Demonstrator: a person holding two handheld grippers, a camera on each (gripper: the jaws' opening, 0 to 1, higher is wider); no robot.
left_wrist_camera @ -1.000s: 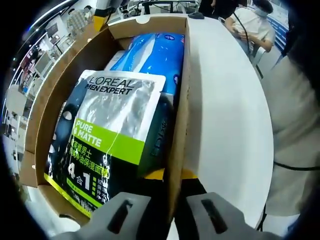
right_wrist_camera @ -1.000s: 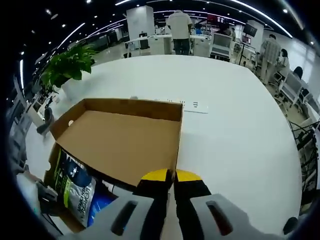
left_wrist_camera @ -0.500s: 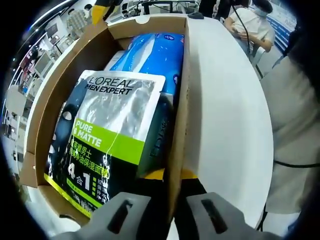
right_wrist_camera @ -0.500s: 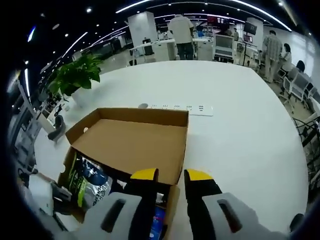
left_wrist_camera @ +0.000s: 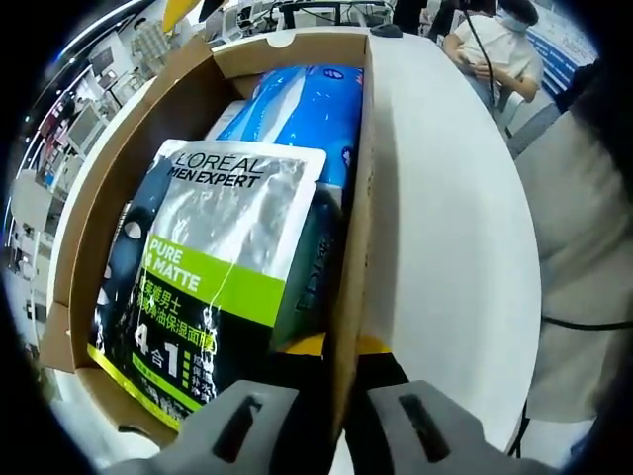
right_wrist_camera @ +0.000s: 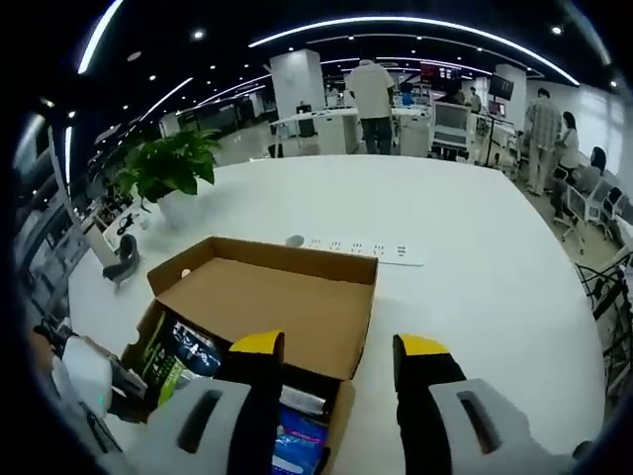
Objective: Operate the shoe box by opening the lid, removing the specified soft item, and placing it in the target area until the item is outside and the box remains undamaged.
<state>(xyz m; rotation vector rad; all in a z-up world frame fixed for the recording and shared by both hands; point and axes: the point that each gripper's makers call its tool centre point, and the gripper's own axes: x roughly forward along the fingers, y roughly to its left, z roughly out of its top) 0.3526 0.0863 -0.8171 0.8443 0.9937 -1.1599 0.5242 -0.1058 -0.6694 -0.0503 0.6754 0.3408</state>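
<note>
Left gripper (left_wrist_camera: 341,341), jaws clamped on the side wall of the shoe box (left_wrist_camera: 358,208), steadies it. The sachet (left_wrist_camera: 213,267) lies inside just beyond those tips, long axis along the box. Right gripper (right_wrist_camera: 339,346), jaws wide apart and empty, hangs above the box near its flipped-back lid (right_wrist_camera: 272,302); table (right_wrist_camera: 475,287) edge beyond.

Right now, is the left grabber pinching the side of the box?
Touching. In the left gripper view, the left gripper has its jaws closed on the box wall, one jaw inside, one outside.
</note>
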